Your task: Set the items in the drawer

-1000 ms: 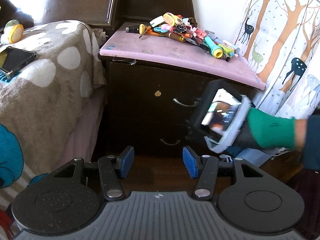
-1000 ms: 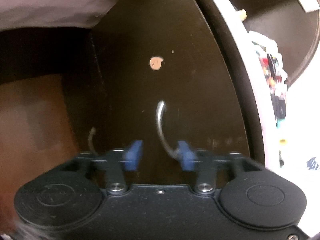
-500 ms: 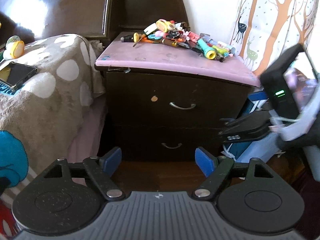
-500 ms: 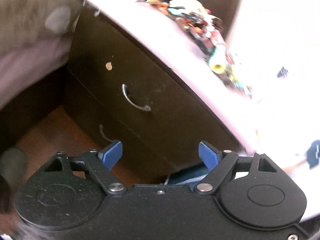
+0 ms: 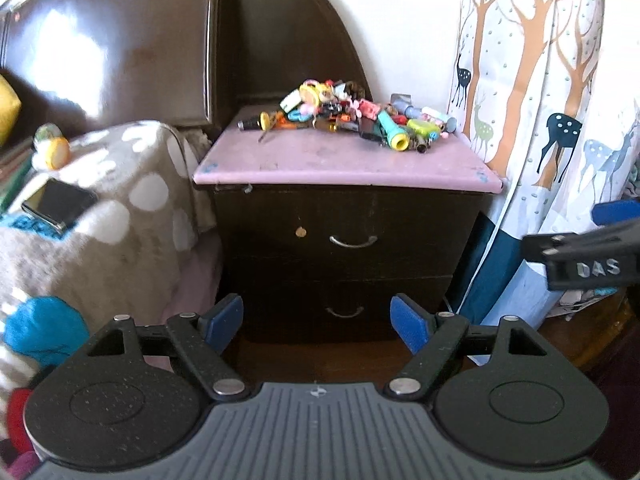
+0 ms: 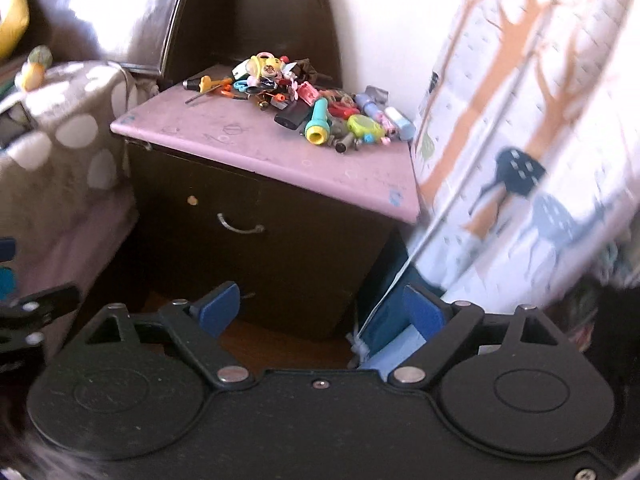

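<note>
**Both grippers drawn back from the closed drawers**

Since a second earlier, the right hand-held gripper (image 6: 322,312) had pulled away from the curved metal handle (image 6: 240,227) of the upper drawer, which it had been almost touching; it now sat well back, at an angle to the cabinet's right front corner. The left hand-held gripper (image 5: 318,320) had also backed off and opened wider. Both held nothing, blue pads spread far apart.

The dark wooden two-drawer bedside cabinet (image 5: 348,264) stood between a bed with a spotted brown blanket (image 5: 112,200) and a white curtain printed with deer and trees (image 5: 552,120). Both drawers looked shut. Its pink top, serving as the table (image 5: 344,164), carried a heap of small colourful items (image 5: 348,116) along the back: a teal and yellow torch (image 5: 390,134), a black and yellow screwdriver (image 5: 256,122), toys and clips. They probably lay there waiting to be moved down into a drawer.

The front half of the table was bare, leaving room to reach in. The blanket pressed close on the left and the curtain on the right, so a drawer could only be pulled straight forward, over the open wooden floor (image 5: 320,354) in front. The pulled-back stance probably gave a wide view before choosing an approach.
</note>
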`<state>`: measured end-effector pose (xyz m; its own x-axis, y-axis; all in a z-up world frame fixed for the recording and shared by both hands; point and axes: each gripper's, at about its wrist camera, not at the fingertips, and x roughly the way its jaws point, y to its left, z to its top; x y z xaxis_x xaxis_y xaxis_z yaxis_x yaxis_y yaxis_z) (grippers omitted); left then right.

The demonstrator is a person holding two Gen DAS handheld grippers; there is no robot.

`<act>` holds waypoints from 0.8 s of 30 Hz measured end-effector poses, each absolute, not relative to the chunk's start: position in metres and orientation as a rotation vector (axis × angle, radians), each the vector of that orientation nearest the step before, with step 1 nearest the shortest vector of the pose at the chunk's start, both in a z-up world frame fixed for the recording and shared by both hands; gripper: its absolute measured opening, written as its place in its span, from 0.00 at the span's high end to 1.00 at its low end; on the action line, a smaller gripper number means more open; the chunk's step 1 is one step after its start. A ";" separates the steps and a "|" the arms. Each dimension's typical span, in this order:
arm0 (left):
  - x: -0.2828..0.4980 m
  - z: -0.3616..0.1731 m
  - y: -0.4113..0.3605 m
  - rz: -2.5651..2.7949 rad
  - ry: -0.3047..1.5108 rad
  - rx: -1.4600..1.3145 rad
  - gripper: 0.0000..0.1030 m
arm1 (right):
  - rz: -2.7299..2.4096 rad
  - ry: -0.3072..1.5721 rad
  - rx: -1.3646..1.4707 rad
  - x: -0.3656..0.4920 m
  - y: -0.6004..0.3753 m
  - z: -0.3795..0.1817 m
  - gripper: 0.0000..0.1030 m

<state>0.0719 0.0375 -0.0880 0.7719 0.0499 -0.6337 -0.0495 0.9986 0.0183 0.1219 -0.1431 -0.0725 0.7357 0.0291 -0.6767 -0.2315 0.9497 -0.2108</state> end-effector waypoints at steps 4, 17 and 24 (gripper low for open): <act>0.060 -0.073 0.024 0.047 0.686 0.064 0.15 | 0.143 0.742 -0.260 0.101 -0.152 -0.063 0.11; 0.031 -0.024 0.008 0.000 0.643 0.061 0.15 | 0.135 0.759 -0.177 0.058 -0.163 -0.041 0.11; 0.021 -0.010 0.000 0.000 0.612 0.078 0.15 | 0.139 0.741 -0.157 0.046 -0.163 -0.031 0.10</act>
<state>0.0208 0.0004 -0.0100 0.8185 0.0227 -0.5740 0.0235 0.9971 0.0730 0.0464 -0.1628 -0.0314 0.7296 0.0700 -0.6802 -0.1807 0.9791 -0.0931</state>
